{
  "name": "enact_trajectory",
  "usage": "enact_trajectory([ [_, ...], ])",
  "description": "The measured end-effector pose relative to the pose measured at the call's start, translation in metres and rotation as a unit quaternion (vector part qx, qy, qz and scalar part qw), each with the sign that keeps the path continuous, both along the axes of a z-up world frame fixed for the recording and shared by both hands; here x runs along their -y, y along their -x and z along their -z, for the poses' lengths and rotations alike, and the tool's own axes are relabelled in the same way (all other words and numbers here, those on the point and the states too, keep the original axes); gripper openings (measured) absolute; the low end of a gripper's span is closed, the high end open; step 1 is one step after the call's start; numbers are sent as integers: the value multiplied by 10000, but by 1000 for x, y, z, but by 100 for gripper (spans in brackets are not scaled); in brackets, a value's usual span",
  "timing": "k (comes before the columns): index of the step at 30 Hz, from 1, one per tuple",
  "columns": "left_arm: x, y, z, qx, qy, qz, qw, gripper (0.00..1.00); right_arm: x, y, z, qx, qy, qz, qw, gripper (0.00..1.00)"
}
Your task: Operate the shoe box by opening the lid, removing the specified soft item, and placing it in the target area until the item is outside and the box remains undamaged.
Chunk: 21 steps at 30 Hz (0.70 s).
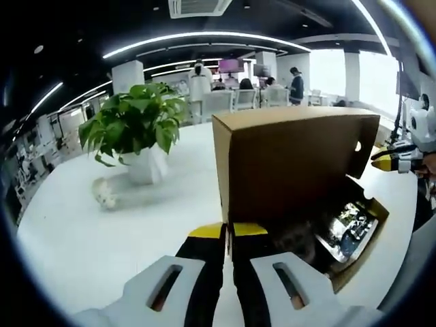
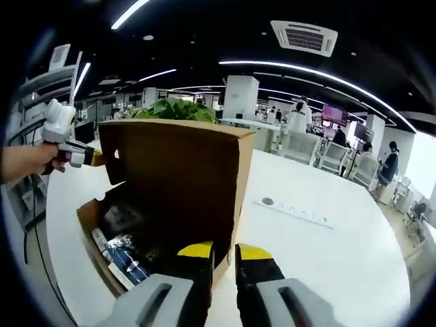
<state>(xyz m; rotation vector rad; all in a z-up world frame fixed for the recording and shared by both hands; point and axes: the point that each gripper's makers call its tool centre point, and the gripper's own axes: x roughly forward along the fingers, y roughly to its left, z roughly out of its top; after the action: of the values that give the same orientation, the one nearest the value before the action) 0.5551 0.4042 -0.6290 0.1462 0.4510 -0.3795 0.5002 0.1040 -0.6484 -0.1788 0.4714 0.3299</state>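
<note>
On the big white counter (image 1: 88,238) sits the brown shoe box (image 1: 293,170) with its lid (image 1: 286,160) standing straight up, so the box is open. Inside the box, dark things with shiny pictures on them lie in a pile (image 1: 344,228), and which one is the soft item is too hard to tell. Nothing from the pile is out on the counter.

In the left gripper view, a green plant (image 1: 133,126) grows in a white pot (image 1: 144,165) well away from the box. A small fuzzy white thing (image 1: 104,193) lies just beside the pot.

The left gripper (image 1: 227,231) is low, near the front of the box. Its two yellow tips are almost together, clenched on nothing. The right gripper (image 2: 225,253) is beside the other side of the box. Its yellow tips are also close together with nothing between them.

In the right gripper view, a flat white strip (image 2: 296,211) lies on the counter, apart from the box.
</note>
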Motion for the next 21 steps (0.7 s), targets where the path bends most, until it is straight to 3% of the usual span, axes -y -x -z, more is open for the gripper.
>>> enact_trajectory([
  [10, 0, -2, -1, -12, 1, 28, 10000, 2, 7, -3, 21, -127, 132, 37, 9998, 5],
  [21, 0, -6, -2, -12, 29, 14, 10000, 2, -1, -18, 25, 21, 347, -215, 9992, 0],
])
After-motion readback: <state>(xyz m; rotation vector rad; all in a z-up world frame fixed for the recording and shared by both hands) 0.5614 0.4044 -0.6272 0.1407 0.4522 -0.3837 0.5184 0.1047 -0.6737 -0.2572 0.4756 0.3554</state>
